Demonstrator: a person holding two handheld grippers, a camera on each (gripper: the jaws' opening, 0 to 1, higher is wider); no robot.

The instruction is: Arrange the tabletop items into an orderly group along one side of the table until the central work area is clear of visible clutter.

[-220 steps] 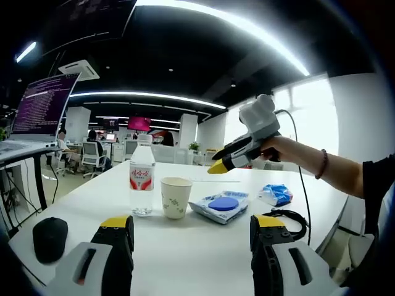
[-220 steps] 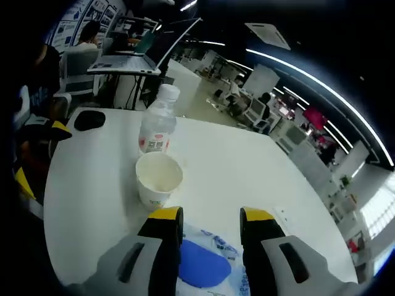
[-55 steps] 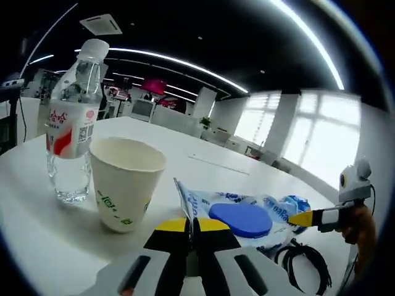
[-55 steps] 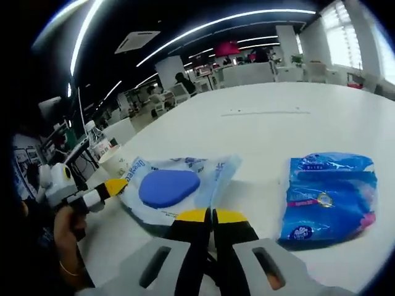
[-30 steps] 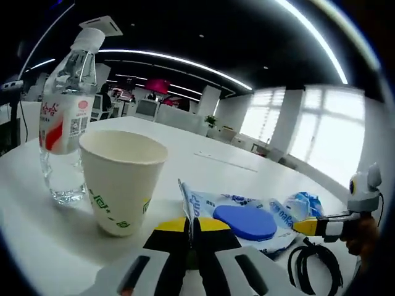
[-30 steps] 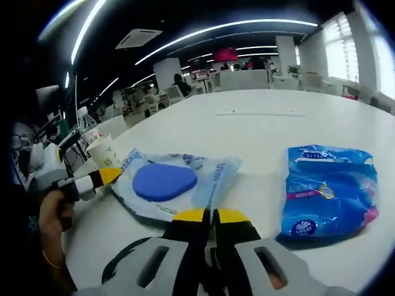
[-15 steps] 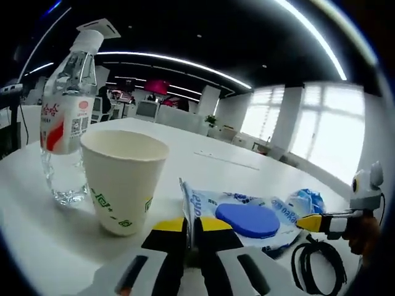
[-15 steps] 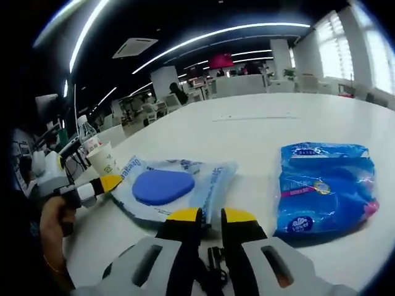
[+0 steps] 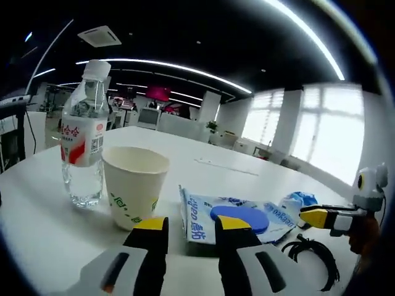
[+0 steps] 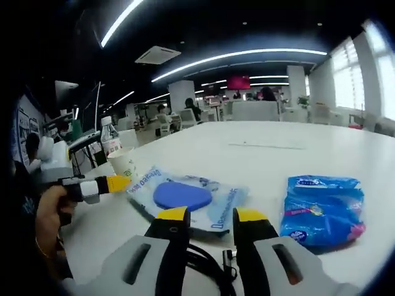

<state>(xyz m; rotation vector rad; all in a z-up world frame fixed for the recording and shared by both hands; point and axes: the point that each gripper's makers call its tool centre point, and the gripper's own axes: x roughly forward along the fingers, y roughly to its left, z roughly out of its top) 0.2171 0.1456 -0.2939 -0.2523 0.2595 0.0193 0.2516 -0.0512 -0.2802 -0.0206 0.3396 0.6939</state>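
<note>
Wipes pack (image 9: 237, 219) with a blue lid lies flat just ahead of the left gripper (image 9: 188, 227), whose jaws stand parted and empty; a paper cup (image 9: 135, 185) and water bottle (image 9: 83, 143) stand ahead to its left. In the right gripper view, the right gripper (image 10: 205, 216) is likewise parted and empty, the pack (image 10: 188, 198) just beyond it, a blue tissue packet (image 10: 323, 211) to its right, black cable (image 10: 200, 264) between its jaws. The pack looks placed; the next move likely calls for gripping another item.

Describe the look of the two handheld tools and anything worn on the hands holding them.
Each tool has two pale grey jaws with yellow tips and a dark slot on each jaw, as on the left tool and the right tool. Seen from the side, the right tool has a yellow nose, black collar and white body. The hand holding the left tool wears a thin bracelet at the wrist.
</note>
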